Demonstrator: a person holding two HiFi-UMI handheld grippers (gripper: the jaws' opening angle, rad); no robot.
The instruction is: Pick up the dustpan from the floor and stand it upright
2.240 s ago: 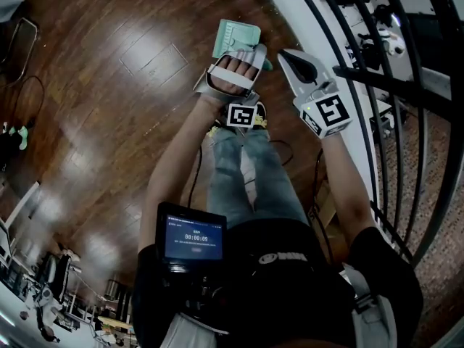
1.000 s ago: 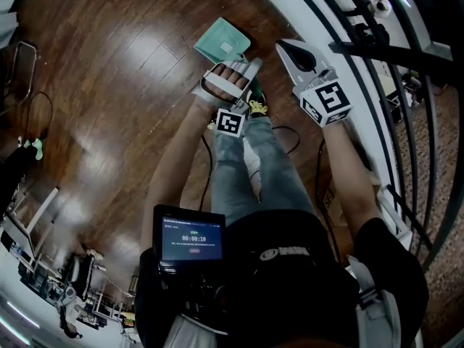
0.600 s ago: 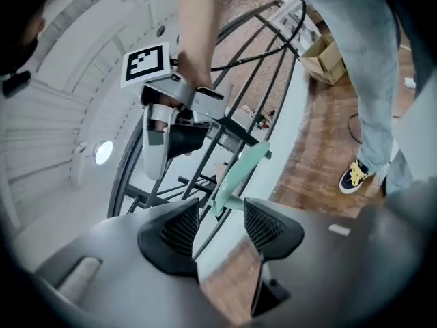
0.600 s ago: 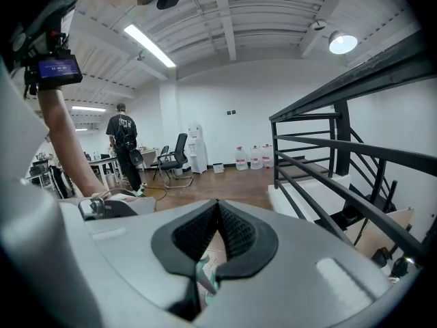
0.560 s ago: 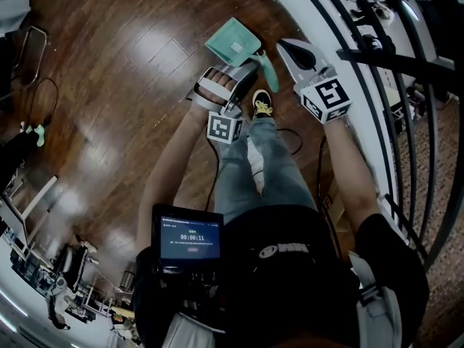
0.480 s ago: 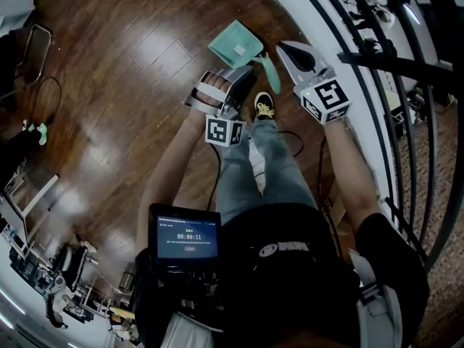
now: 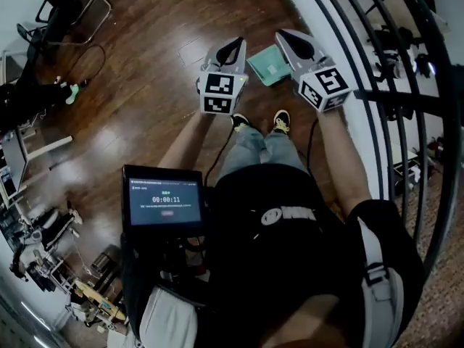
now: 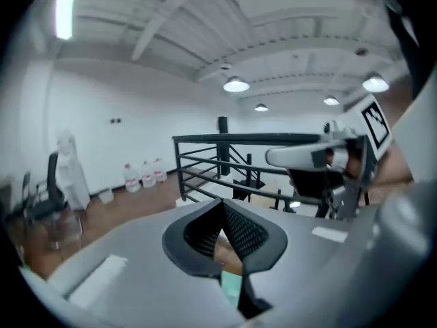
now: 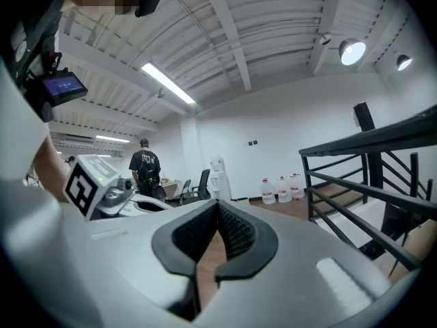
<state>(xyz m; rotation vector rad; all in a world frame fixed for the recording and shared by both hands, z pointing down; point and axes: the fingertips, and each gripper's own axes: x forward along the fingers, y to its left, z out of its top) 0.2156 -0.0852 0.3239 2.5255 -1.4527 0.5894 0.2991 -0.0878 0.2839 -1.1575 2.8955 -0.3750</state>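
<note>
The teal dustpan (image 7: 269,64) rests on the wooden floor by the white ledge, seen far below between my two raised grippers. I cannot tell whether it stands upright. My left gripper (image 7: 233,48) hangs high above and to the left of it, shut and empty. In the left gripper view its jaws (image 8: 222,205) meet at the tips, and a sliver of teal dustpan (image 8: 231,290) shows below them. My right gripper (image 7: 286,38) is raised to the right of the dustpan. It is also shut with nothing in it (image 9: 218,208).
A black railing (image 7: 377,96) and the white ledge (image 7: 308,9) run along the right. The person's shoes (image 7: 281,122) stand just below the dustpan. A chair (image 7: 72,9) and cables lie at the far left. Water bottles (image 8: 141,176) and another person (image 9: 145,167) are farther off.
The left gripper let go of the dustpan's handle, shut, rolled and rose. The right gripper rose too. The dustpan stayed on the floor, now far below both.
</note>
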